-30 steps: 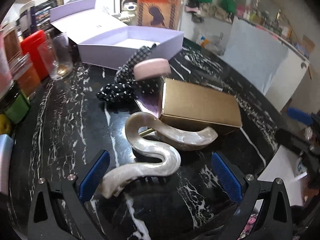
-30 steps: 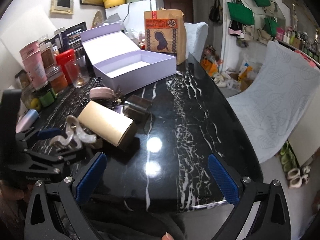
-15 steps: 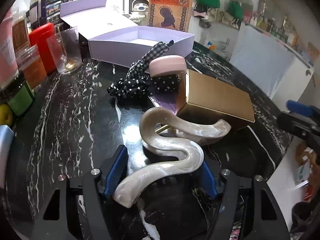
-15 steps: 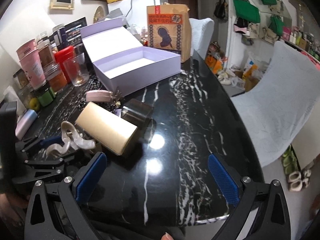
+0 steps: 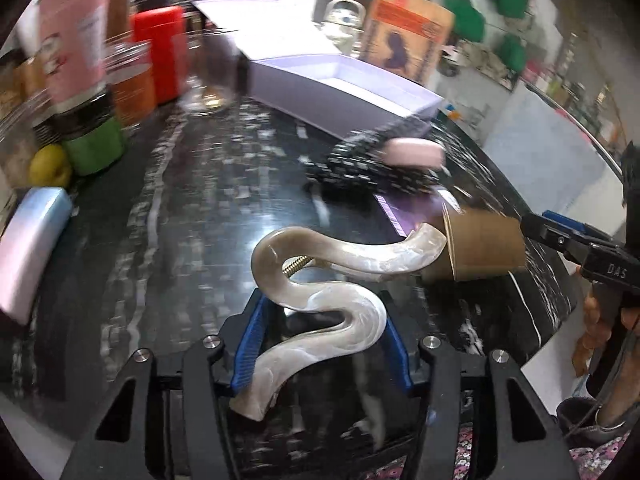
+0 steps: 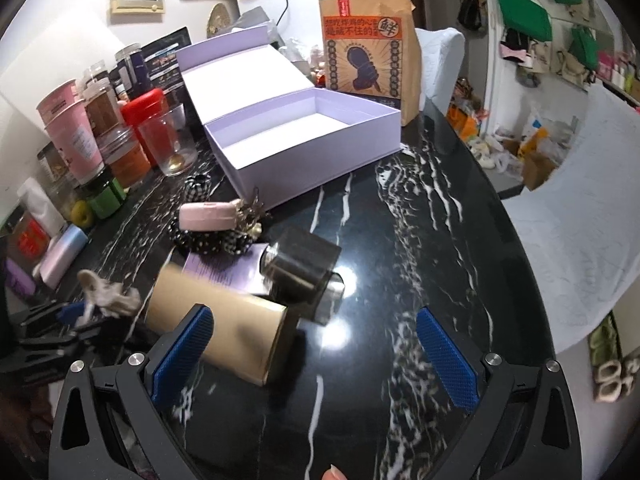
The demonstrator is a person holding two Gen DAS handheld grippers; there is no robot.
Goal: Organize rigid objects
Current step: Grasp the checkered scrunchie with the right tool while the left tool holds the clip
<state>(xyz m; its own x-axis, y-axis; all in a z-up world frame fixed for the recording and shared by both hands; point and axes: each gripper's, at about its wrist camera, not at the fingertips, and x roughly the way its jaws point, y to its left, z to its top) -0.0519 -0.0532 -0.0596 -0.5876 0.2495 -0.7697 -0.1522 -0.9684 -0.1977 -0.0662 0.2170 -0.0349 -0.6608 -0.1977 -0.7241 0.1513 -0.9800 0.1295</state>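
Note:
A pearly S-shaped hair clip [image 5: 320, 304] lies between the blue pads of my left gripper [image 5: 320, 344]. Its jaws are closing on the clip and both pads touch its sides. The clip's far end reaches toward a gold box [image 5: 480, 248] lying on its side. In the right wrist view my right gripper [image 6: 316, 360] hangs open over the black marble table [image 6: 400, 240], its left finger [image 6: 180, 356] just in front of the gold box [image 6: 224, 328]. An open lavender box [image 6: 312, 160] stands empty at the back. The left gripper with the clip [image 6: 108, 296] shows at the far left.
A dark glass bottle [image 6: 304, 276] lies behind the gold box on a purple card. A pink case [image 6: 204, 216] and a polka-dot scrunchie [image 5: 352, 168] sit before the lavender box. Jars, a red container [image 5: 160, 52] and a drinking glass [image 6: 172, 140] line the left side. A brown paper bag [image 6: 368, 48] stands behind.
My left jaws went from wide open to closed around the hair clip, and the view swung toward the jars. My right gripper came closer to the gold box.

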